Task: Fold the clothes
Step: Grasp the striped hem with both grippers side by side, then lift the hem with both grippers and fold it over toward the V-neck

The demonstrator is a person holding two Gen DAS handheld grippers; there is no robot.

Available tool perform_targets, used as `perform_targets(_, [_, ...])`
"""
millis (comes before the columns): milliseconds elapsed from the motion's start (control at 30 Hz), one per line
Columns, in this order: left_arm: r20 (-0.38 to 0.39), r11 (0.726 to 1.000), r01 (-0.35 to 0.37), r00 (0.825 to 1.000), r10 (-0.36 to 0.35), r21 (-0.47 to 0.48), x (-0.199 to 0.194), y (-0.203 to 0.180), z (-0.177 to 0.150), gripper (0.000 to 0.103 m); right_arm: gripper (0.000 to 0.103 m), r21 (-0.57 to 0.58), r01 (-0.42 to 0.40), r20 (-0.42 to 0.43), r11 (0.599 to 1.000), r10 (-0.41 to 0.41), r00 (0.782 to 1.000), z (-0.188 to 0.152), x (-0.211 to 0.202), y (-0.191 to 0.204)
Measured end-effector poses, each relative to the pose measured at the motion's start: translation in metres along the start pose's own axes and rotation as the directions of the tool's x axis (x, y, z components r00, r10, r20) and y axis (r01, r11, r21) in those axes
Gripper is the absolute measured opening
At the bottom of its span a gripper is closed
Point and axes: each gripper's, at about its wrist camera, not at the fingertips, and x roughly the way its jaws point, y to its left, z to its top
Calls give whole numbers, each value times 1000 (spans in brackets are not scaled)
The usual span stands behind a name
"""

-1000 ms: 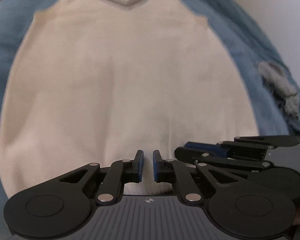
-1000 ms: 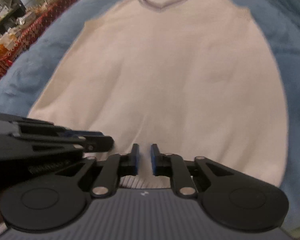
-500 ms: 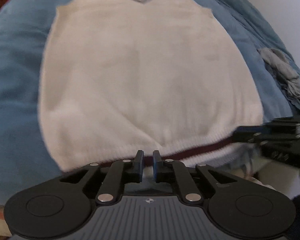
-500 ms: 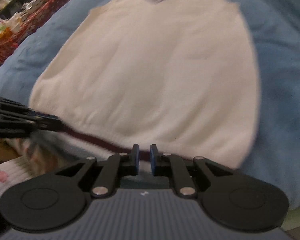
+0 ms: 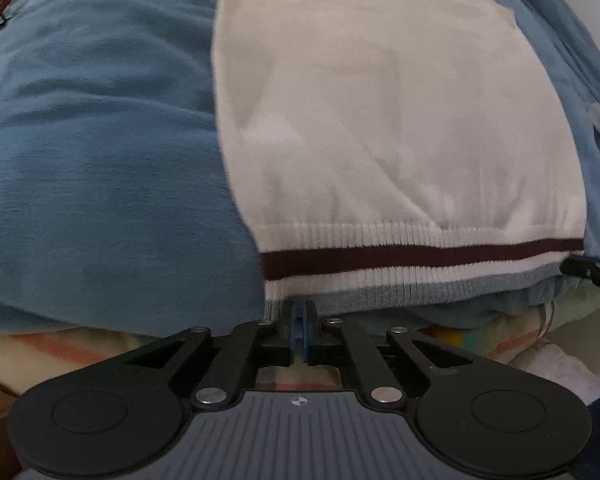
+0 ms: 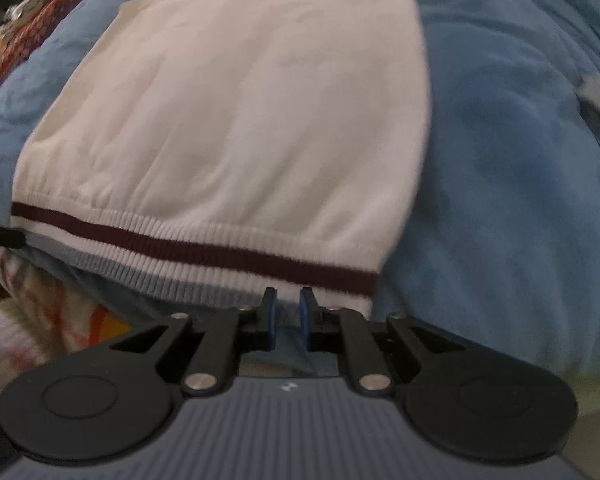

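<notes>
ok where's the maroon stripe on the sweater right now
In both wrist views the maroon stripe crosses the sweater's ribbed hem, just ahead of the left gripper, above a grey-blue edge band.

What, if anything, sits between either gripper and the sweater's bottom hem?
Nothing visible. The left gripper and right gripper both sit right at the striped hem of the cream sweater, at its two lower corners, on the blue blanket.

Black linkage fingers (image 5: 288, 320), blue pads, silver screws.

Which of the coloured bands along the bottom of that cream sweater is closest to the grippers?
The grey-blue band at the very edge of the cream sweater. The dark maroon stripe runs farther up, with a white ribbed strip between them.
</notes>
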Motion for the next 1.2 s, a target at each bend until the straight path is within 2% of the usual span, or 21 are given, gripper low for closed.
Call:
perform_targets(33, [10,1000,-5,1000,5,-4,-7,2,0,9,16,18,4,2,1000,-4,1000,0,-5,-3])
perform_targets(100, [31,1000,-8,999,8,-7,-18,8,7,21,20,41,18,12,999,-19,1000,2,-15,-10])
perform_targets(167, [47,1000,0,999,2,-22,-27,17,12,25,31,57,24,21,998,-25,999,4,-22,-19])
perform_targets(267, [49,999,14,999,-12,-32,-14,17,21,29,35,57,29,22,998,-31,999,6,-21,-30])
perform_targets(333, [46,1000,16,999,-15,-20,-7,19,29,29,36,66,29,13,997,-30,999,9,-14,-36])
perform_targets(500, [3,995,71,997,-71,-73,11,25,32,34,36,81,-74,15,994,73,997,8,-2,-45])
perform_targets(600, [-1,996,76,997,-76,-43,14,24,33,40,36,44,-82,13,996,82,997,9,6,-42])
perform_targets(700, [-18,996,90,996,-91,-20,17,21,33,41,33,68,-98,7,993,98,995,11,11,-46])
perform_targets(867, [-46,993,117,992,-118,-29,25,22,33,38,25,58,-123,-13,991,123,992,8,14,-38])
perform_targets(900, [-47,992,120,992,-121,-31,25,22,33,32,23,52,-127,-18,991,128,992,8,15,-36])
perform_targets(967, [-58,990,133,989,-135,-36,25,21,34,15,8,41,-126,-24,991,127,992,9,13,-36])
perform_targets(1000, [-61,990,135,989,-137,-41,23,21,34,9,8,35,-124,-23,992,125,992,10,11,-33])
perform_targets(1200, [-51,993,117,992,-116,20,-8,17,38,7,6,-3,-112,-20,994,112,994,17,-15,-33])
